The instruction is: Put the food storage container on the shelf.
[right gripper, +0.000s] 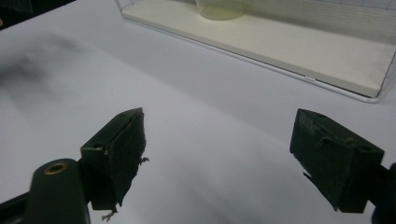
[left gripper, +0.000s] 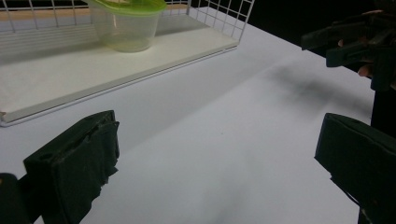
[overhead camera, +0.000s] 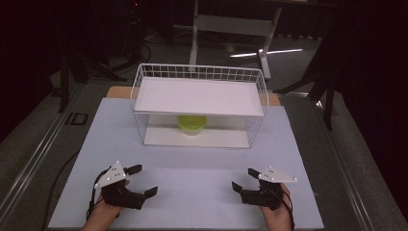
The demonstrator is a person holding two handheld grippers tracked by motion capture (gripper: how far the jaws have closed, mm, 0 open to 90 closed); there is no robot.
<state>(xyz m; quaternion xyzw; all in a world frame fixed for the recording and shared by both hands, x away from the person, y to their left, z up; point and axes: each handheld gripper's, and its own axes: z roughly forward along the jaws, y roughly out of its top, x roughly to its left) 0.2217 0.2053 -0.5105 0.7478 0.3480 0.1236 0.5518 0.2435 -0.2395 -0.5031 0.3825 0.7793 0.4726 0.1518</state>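
Tub (overhead camera: 192, 124) sits on lower shelf of wire basket (overhead camera: 139, 84), far centre of table (overhead camera: 192, 192); clear plastic, green lid; looks empty, so prob light, thin-walled, bit slippery; squeeze soft or it flexes; best bet pinch under lid rim, come in from near open side; left gripper (overhead camera: 142, 180) and right gripper (overhead camera: 244, 178) near edge, well apart from tub; jaws spread wide, holding nothing.

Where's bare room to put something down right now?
The sheet is bare between the rack and both open grippers, left and right. The top shelf is bare too. The container crowds the lower shelf's middle.
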